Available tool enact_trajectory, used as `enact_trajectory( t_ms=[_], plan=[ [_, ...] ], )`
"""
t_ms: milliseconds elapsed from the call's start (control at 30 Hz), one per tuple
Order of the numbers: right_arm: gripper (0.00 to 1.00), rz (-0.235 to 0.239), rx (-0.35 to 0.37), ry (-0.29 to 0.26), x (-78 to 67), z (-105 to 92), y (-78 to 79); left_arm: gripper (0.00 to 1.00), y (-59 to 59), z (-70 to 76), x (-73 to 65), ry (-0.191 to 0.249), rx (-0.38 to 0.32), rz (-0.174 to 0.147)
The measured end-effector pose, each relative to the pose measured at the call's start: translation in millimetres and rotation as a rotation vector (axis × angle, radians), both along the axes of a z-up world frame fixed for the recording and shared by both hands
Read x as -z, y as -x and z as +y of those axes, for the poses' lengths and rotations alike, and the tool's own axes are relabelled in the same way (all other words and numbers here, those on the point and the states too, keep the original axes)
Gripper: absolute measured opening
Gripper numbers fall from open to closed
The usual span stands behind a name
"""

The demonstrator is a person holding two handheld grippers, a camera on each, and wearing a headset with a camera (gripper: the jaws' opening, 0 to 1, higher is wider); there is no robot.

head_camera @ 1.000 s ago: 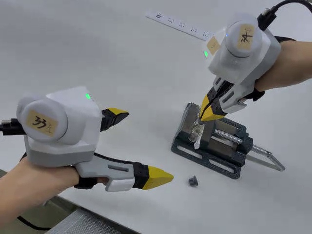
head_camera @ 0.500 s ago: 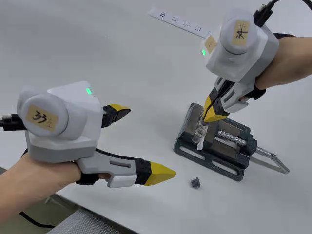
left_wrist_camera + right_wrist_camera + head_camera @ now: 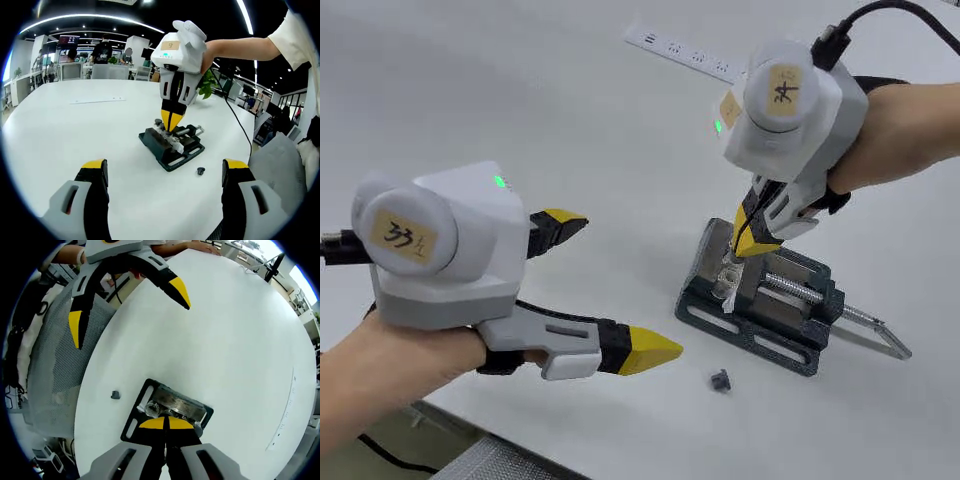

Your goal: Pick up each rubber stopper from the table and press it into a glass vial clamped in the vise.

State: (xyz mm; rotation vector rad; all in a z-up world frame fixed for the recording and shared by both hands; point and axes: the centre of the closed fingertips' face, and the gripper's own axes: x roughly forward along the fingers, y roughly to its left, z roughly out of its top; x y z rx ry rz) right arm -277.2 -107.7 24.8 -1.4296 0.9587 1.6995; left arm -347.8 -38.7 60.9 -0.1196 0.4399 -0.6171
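Note:
A dark vise (image 3: pixel 790 320) stands on the white table with a clear glass vial (image 3: pixel 728 277) clamped at its left end. My right gripper (image 3: pixel 745 240) points down with its yellow tips shut right over the vial's mouth; whether anything sits between them is hidden. Its own view shows the shut tips (image 3: pixel 165 423) above the vise (image 3: pixel 145 425) and the vial (image 3: pixel 152 409). A small dark rubber stopper (image 3: pixel 720 380) lies loose in front of the vise. My left gripper (image 3: pixel 610 285) hovers open and empty left of the vise (image 3: pixel 172 145), apart from the stopper (image 3: pixel 201 171).
A white power strip (image 3: pixel 685 48) lies at the far side of the table. The vise's screw handle (image 3: pixel 875 330) sticks out to the right. The table's near edge runs just below my left gripper, with a grey mesh surface (image 3: pixel 55 390) beyond it.
My right gripper has shifted a little to the left and tilted while staying over the vial. The left gripper stays open, in about the same place.

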Motion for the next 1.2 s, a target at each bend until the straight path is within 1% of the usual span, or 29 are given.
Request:
enact_trajectory(
  t_ms=[33, 100, 167, 300, 367, 400, 500, 567, 667, 733, 800, 833, 867, 900, 1000, 1100, 1133, 1167, 1200],
  plan=[
    [0.0, -0.002, -0.002, 0.001, 0.5, 0.2, -2.7, 0.94, 0.1, 0.4, -0.9, 0.0, 0.003, 0.001],
    [0.0, -0.005, 0.01, -0.006, 0.7, 1.2, -2.9, 0.94, -1.2, -0.2, -8.1, -0.002, 0.004, -0.01],
    [0.0, 0.0, 0.067, -0.02, 0.7, 1.8, -3.1, 0.94, -3.0, 0.4, -15.8, -0.004, 0.008, -0.02],
    [0.0, -0.023, 0.076, -0.045, -0.7, 2.2, 1.0, 0.94, -5.9, 0.3, -28.0, 0.01, 0.016, -0.026],
    [0.0, 0.002, 0.145, -0.059, -0.7, 2.9, -0.1, 0.94, -8.0, 1.2, -36.3, 0.006, 0.021, -0.045],
    [0.0, 0.012, 0.153, -0.064, -1.3, 2.1, -1.5, 0.94, -8.9, 3.0, -39.6, 0.008, 0.021, -0.049],
    [0.0, 0.008, 0.163, -0.076, -0.7, 2.3, -1.9, 0.94, -8.5, 1.6, -47.8, -0.001, 0.023, -0.068],
    [0.0, 0.006, 0.175, -0.092, -1.4, 2.1, -1.2, 0.94, -9.1, 2.6, -50.1, 0.006, 0.012, -0.078],
    [0.0, 0.01, 0.196, -0.112, -1.5, 1.9, -1.8, 0.94, -8.1, 3.9, -51.3, 0.014, -0.002, -0.083],
    [0.0, 0.0, 0.184, -0.118, -1.7, 1.6, -0.3, 0.94, -6.5, 2.8, -51.2, 0.017, -0.004, -0.08],
    [0.0, -0.008, 0.168, -0.122, -2.2, 1.8, 0.1, 0.94, -4.9, 4.8, -49.7, 0.01, -0.004, -0.078],
    [0.0, -0.008, 0.164, -0.13, -2.4, 1.8, -0.6, 0.94, -3.8, 5.0, -48.6, 0.009, -0.002, -0.071],
    [0.0, -0.005, 0.166, -0.136, -2.7, 1.3, -0.9, 0.94, -2.8, 5.6, -48.4, 0.004, -0.001, -0.071],
    [0.0, -0.002, 0.161, -0.152, -3.0, 1.1, -0.5, 0.94, -1.9, 6.8, -48.7, -0.002, -0.003, -0.073],
    [0.0, -0.007, 0.161, -0.189, -2.5, 1.1, -3.2, 0.94, 0.2, 10.5, -51.4, 0.0, -0.011, -0.078],
    [0.0, -0.03, 0.124, -0.22, -2.4, 1.6, -3.3, 0.94, 1.9, 11.6, -50.9, -0.003, -0.014, -0.077],
    [0.0, -0.043, 0.116, -0.228, -2.5, 1.4, -4.2, 0.94, 2.5, 11.4, -50.5, -0.008, -0.014, -0.075],
    [0.0, -0.067, 0.105, -0.247, -3.8, 3.2, -7.5, 0.94, 3.0, 11.1, -50.4, -0.009, -0.012, -0.076],
    [0.03, -0.084, 0.11, -0.272, -5.7, 5.4, -10.7, 0.94, 3.4, 11.2, -50.4, -0.009, -0.013, -0.076]
  ],
)
